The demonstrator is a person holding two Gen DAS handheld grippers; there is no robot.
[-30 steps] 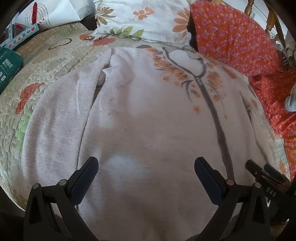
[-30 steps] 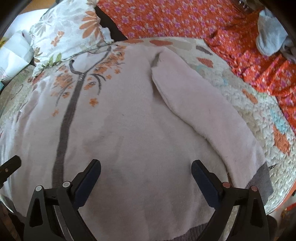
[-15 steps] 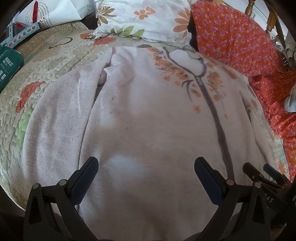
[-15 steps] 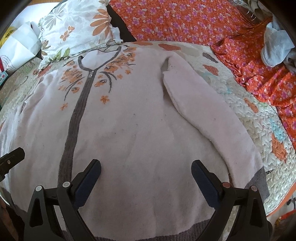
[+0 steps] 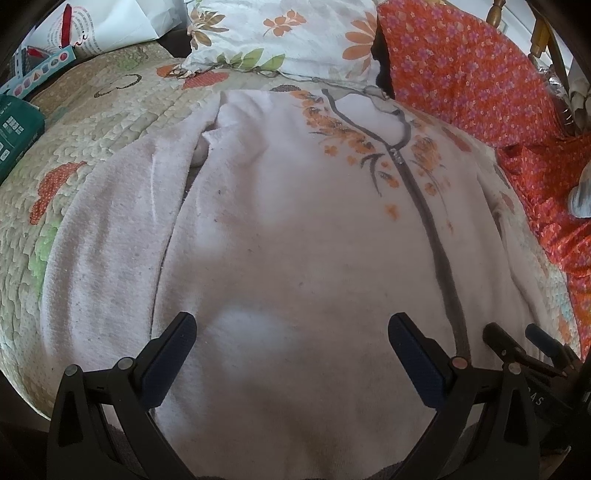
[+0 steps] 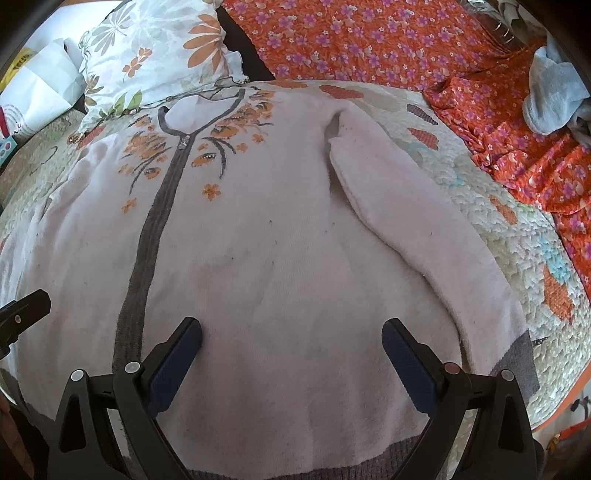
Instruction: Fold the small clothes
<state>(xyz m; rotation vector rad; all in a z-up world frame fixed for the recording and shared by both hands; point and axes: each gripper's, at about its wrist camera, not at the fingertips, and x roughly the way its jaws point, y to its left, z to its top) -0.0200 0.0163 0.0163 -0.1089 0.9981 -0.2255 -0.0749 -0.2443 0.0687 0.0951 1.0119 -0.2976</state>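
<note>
A pale pink zip cardigan (image 5: 288,229) with a grey zipper band and orange flower embroidery lies flat, front up, on a quilted bedspread; it also shows in the right wrist view (image 6: 280,236). Its sleeves lie along its sides: one at the left (image 5: 103,236), one at the right (image 6: 424,229) with a grey cuff. My left gripper (image 5: 291,354) is open and empty, low over the lower left half. My right gripper (image 6: 291,354) is open and empty over the lower right half, near the grey hem (image 6: 388,461). The right gripper also shows in the left wrist view (image 5: 532,350).
A floral pillow (image 5: 288,33) lies beyond the collar. Orange flowered fabric (image 6: 406,48) covers the far right, with a grey-white garment (image 6: 554,96) on it. A green box (image 5: 14,136) and white bag (image 5: 110,22) sit at the far left. The quilt (image 6: 517,229) ends near the right.
The right gripper has pulled back and swung left, so the collar, zipper and hem show more fully. The left gripper has barely moved. Both stay open.
</note>
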